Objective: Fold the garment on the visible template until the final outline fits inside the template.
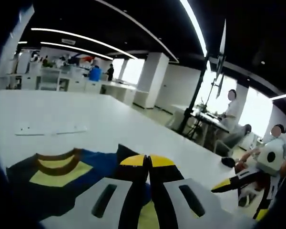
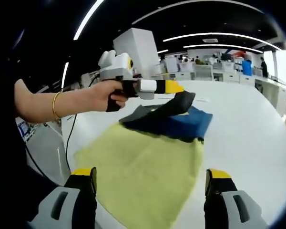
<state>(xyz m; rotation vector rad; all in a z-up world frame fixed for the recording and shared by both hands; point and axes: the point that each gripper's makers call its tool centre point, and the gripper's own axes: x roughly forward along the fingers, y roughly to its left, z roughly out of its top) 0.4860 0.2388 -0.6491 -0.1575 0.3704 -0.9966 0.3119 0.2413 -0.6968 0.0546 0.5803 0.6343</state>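
white bench (image 2: pixel 257 119) runs long through an open office, ceiling light strips overhead, desks and a few people far behind. on it lies the yellow-green template (image 2: pixel 143 171), a flat sheet with one corner toward my right gripper (image 2: pixel 150 183), and the garment (image 2: pixel 174 121) — dark navy with yellow panels — sits across the template's far edge, partly hanging off it toward the middle of the bench.

my left gripper (image 1: pixel 148 167) has its jaws pressed together on a fold of the garment; in the right gripper view i see that dark flap lifted off the pile and slanting up into the yellow tips. i judge it is held up so the layer can be carried over and laid down inside the sheet's outline.

my right gripper hangs with jaws wide apart, nothing between them, low over the near corner of the template — waiting, i think, to pin or smooth.

the garment's long axis runs roughly along the template's far edge; in the left gripper view its brown-trimmed collar (image 1: pixel 57 160) faces away from me.
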